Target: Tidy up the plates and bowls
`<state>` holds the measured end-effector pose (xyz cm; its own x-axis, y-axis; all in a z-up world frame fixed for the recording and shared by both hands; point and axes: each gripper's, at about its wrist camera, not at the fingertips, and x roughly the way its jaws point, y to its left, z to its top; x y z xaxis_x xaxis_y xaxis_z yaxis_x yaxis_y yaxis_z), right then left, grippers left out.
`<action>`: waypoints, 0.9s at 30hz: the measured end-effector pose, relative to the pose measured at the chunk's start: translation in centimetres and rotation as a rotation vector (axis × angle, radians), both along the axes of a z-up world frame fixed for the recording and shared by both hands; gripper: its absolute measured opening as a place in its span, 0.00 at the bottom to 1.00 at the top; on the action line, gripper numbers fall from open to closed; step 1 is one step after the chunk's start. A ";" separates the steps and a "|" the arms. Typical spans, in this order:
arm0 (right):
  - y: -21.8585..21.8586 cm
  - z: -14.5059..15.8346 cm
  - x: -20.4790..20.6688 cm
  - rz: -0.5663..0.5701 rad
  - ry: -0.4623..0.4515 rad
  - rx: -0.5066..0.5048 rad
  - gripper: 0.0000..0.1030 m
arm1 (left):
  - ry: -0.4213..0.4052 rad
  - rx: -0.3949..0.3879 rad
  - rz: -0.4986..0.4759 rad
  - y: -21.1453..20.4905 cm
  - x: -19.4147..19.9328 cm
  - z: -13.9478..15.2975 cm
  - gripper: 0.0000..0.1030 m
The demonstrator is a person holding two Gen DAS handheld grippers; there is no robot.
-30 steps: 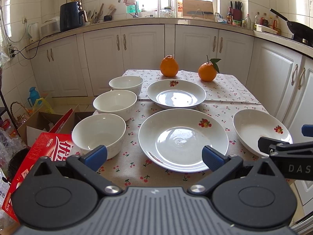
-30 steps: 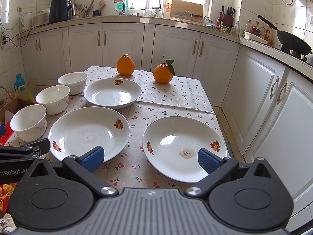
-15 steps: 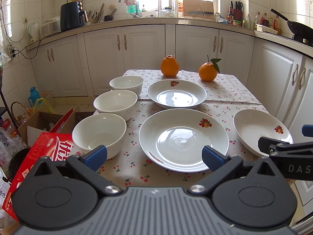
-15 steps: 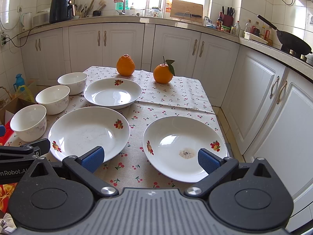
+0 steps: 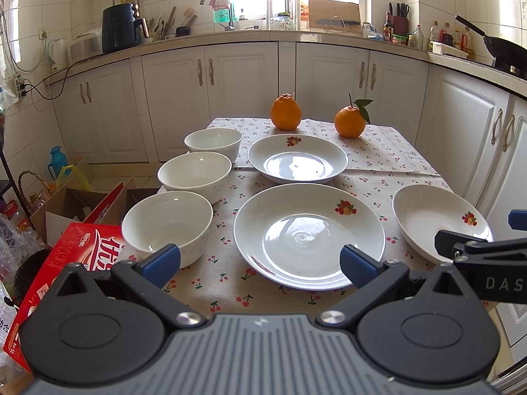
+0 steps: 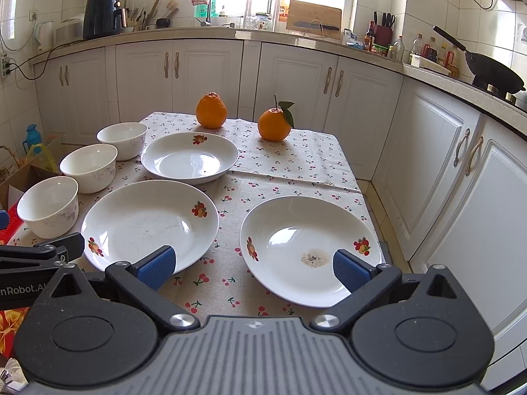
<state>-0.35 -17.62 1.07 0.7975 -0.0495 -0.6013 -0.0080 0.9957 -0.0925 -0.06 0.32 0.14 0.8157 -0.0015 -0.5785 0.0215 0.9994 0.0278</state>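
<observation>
Three white bowls stand in a row on the table's left: near bowl (image 5: pixel 168 223), middle bowl (image 5: pixel 194 176), far bowl (image 5: pixel 213 141). Three white plates with fruit prints lie on the cloth: a large near plate (image 5: pixel 308 235), a far plate (image 5: pixel 297 162) and a right plate (image 5: pixel 438 219), which shows a stain in the right wrist view (image 6: pixel 309 248). My left gripper (image 5: pixel 258 265) is open and empty above the table's near edge, in front of the near bowl and the large plate. My right gripper (image 6: pixel 252 268) is open and empty, in front of the right plate.
Two oranges (image 5: pixel 286 112) (image 5: pixel 349 126) sit at the table's far end. A red carton (image 5: pixel 62 263) and open cardboard boxes (image 5: pixel 66 204) lie on the floor to the left. White cabinets (image 6: pixel 444 164) run close along the table's right and behind it.
</observation>
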 end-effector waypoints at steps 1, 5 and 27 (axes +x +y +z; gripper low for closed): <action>0.0 0.0 0.0 0.000 -0.001 -0.001 1.00 | -0.001 0.000 0.000 0.0 0.0 0.0 0.99; 0.0 0.0 0.0 0.000 -0.001 -0.001 1.00 | 0.000 -0.001 0.001 0.0 0.0 0.0 0.99; -1.2 0.6 0.7 0.007 -0.025 0.015 1.00 | -0.045 -0.012 -0.060 -0.7 0.9 0.9 0.99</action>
<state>0.36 -18.79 1.63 0.8124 -0.0348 -0.5820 -0.0127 0.9969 -0.0774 0.88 -0.38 1.00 0.8393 -0.0579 -0.5406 0.0807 0.9966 0.0186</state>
